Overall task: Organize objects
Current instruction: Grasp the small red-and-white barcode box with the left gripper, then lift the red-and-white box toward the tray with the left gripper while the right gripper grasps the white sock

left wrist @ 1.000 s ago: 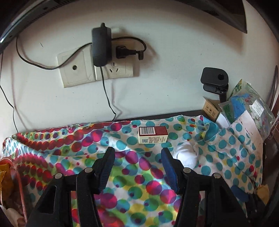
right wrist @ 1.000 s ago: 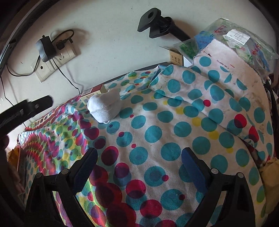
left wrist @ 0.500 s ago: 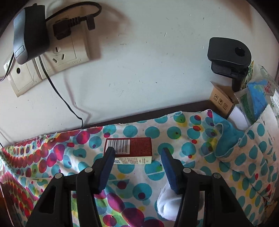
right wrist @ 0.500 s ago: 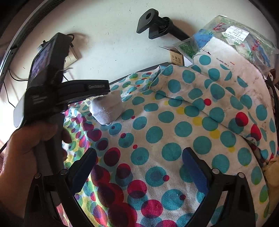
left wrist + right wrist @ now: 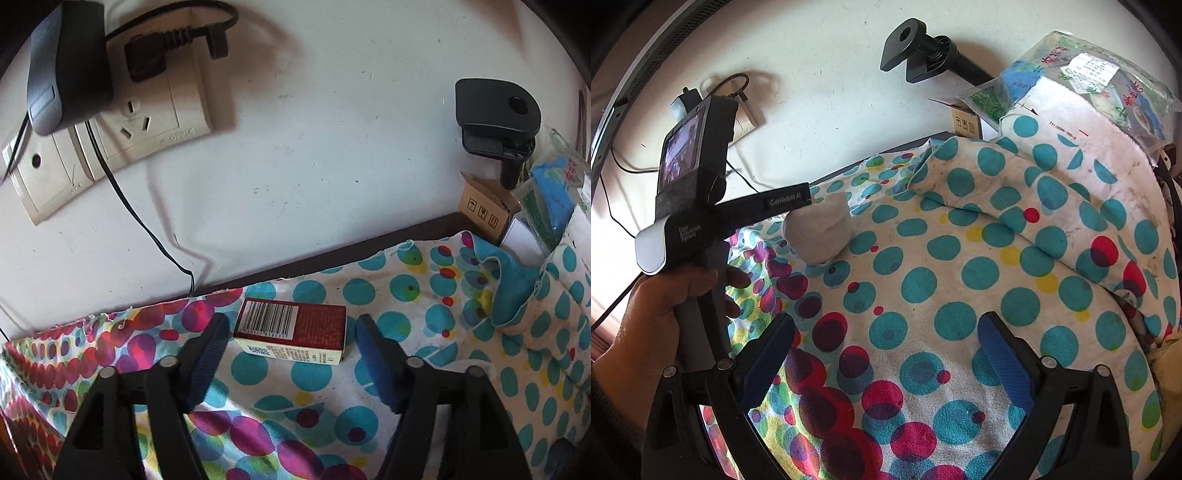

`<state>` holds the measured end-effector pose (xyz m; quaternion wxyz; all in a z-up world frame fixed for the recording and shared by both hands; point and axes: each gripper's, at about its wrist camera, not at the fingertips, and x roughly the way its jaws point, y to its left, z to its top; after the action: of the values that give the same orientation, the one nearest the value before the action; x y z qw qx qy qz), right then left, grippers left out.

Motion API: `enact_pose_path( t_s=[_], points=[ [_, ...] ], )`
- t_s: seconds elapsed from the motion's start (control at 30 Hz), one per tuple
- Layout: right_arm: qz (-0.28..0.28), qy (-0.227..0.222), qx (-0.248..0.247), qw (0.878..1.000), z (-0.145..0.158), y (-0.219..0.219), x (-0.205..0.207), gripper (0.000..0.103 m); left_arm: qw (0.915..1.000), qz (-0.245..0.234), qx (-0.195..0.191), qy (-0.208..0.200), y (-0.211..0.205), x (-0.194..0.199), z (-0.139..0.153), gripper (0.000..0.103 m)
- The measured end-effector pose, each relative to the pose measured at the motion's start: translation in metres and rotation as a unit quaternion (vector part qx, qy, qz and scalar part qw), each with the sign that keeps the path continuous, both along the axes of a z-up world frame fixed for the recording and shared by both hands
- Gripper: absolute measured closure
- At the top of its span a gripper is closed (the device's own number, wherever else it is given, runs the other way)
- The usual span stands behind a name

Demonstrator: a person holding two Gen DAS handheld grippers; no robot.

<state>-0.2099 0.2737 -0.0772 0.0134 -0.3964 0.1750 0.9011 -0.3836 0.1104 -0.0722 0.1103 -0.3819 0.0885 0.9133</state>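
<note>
A: left gripper (image 5: 288,336) jaws are opening, red box (image 5: 290,328) sits flat between the fingertips, not touched.

B: Risk: a pad snags the spotted cloth (image 5: 369,387). Right gripper (image 5: 886,343) gapes empty; the white sock (image 5: 820,232) lies well ahead.

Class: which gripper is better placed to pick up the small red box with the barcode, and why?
Left. The left gripper has its opening jaws on either side of the red box, pads not yet touching. The right gripper hangs open over bare spotted cloth.
</note>
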Motion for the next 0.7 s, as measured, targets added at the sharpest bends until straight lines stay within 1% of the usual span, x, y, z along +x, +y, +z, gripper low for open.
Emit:
enact_pose_path(
  t_s=[0.07, 0.17, 0.23, 0.3, 0.33, 0.4, 0.47, 0.7],
  points=[
    [0.0, 0.001, -0.002, 1.0, 0.0, 0.001, 0.0, 0.004, 0.9999, 0.004, 0.008, -0.013, -0.006, -0.008, -0.002, 0.026],
    [-0.001, 0.001, -0.002, 1.0, 0.0, 0.001, 0.001, 0.003, 0.9998, -0.007, -0.007, -0.018, -0.005, -0.013, -0.005, 0.026],
    [0.001, 0.001, -0.003, 1.0, 0.0, 0.001, 0.002, 0.003, 0.9993, -0.008, -0.001, -0.038, -0.007, -0.019, -0.007, 0.026],
    [0.001, 0.002, -0.005, 1.0, 0.001, 0.001, 0.002, 0.002, 0.9993, 0.001, -0.009, -0.037, -0.009, -0.02, -0.007, 0.038],
    [0.001, 0.002, -0.005, 1.0, 0.001, 0.001, 0.003, 0.002, 0.9993, 0.001, -0.008, -0.035, -0.01, -0.018, -0.007, 0.038],
    [0.001, 0.002, -0.004, 1.0, 0.001, 0.001, 0.003, 0.002, 0.9997, -0.003, -0.018, -0.015, -0.005, -0.01, -0.001, 0.038],
    [0.001, 0.001, -0.003, 1.0, 0.001, 0.001, 0.003, 0.002, 0.9997, 0.005, -0.026, -0.002, -0.004, -0.002, 0.004, 0.038],
    [0.001, 0.002, -0.004, 1.0, 0.002, 0.001, 0.005, 0.002, 0.9992, 0.033, -0.022, 0.001, -0.011, 0.022, 0.013, 0.038]
  ],
)
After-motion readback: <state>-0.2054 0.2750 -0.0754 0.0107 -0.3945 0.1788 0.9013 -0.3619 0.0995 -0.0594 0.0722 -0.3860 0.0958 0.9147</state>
